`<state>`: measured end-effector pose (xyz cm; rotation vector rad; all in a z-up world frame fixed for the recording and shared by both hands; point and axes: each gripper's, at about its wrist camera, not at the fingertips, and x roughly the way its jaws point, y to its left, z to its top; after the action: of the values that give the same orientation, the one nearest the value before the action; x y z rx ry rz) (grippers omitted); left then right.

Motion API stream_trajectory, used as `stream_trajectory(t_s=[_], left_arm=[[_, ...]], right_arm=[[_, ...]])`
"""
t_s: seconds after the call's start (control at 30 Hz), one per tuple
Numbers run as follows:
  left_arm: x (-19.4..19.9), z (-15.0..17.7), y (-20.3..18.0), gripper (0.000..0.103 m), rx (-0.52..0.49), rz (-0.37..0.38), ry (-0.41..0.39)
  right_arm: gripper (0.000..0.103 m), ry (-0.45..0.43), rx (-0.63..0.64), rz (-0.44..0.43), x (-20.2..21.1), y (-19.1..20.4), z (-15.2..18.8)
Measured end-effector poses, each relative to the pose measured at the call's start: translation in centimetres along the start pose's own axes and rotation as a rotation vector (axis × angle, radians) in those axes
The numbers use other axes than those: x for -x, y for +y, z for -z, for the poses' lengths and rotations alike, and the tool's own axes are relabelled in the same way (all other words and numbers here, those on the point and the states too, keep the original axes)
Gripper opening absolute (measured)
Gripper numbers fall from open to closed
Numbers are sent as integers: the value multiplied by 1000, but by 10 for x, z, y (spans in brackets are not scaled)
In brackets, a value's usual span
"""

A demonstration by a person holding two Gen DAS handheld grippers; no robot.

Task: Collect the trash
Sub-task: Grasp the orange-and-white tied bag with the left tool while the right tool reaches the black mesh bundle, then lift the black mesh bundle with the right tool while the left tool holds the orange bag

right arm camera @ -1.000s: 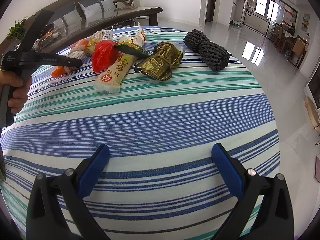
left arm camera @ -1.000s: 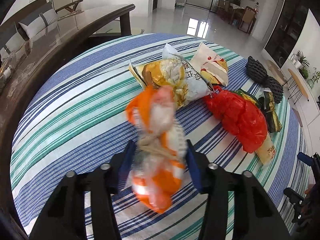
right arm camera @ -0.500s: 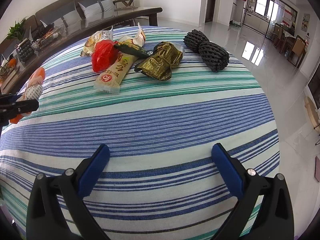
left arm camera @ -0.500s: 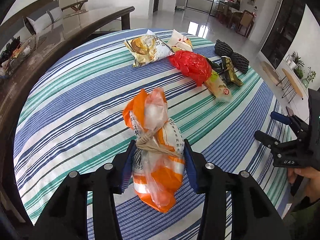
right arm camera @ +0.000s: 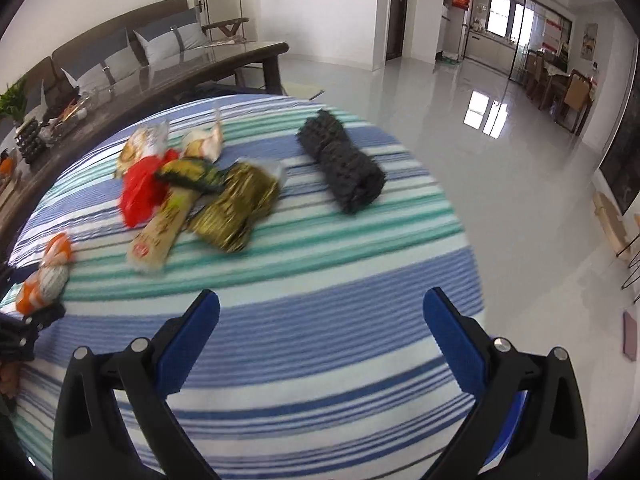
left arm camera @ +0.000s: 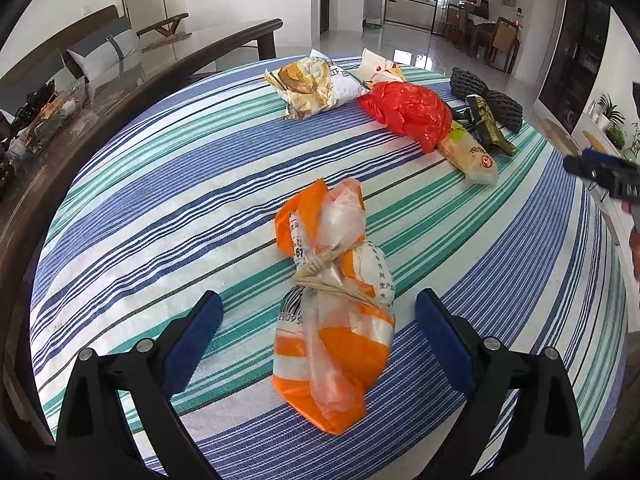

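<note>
A crinkly orange and clear plastic bag (left arm camera: 332, 308), tied in the middle with tan string, lies on the striped blue, green and white cloth (left arm camera: 160, 208). It sits between the left gripper (left arm camera: 319, 322)'s blue fingers (left arm camera: 192, 336), which are opening wide and not touching it. The right gripper (right arm camera: 321, 330)'s fingers are spread over bare cloth.

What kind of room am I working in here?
Most likely a home living room, open to a dining area: a sofa with cushions sits behind a dark wooden table, dining chairs stand farther back, and the trash lies on a striped tablecloth.
</note>
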<state>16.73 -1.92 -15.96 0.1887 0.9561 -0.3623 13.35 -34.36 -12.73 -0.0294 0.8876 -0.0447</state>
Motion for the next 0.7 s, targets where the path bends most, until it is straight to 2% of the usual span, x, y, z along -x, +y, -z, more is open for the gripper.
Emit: stream_trajectory(t_s=[0.1, 0.23, 0.5, 0.53, 0.57, 0.7], left_arm=[[-2, -2, -2, 99, 3, -6, 3], [-2, -1, -1, 99, 5, -3, 3], [-2, -1, 0, 99, 5, -3, 3], [-2, -1, 0, 99, 5, -3, 3], [-2, -1, 0, 99, 5, -3, 3], [-2, -1, 0, 99, 5, -3, 3]], right_arm=[[95, 52, 37, 3, -26, -15, -30], [76, 125, 78, -27, -65, -17, -57], [75, 128, 130, -20, -102, -11, -82], [62, 137, 124, -42, -104, -12, -82], [44, 159, 112, -67, -107, -13, -82], [42, 119, 24, -46, -89, -28, -74]])
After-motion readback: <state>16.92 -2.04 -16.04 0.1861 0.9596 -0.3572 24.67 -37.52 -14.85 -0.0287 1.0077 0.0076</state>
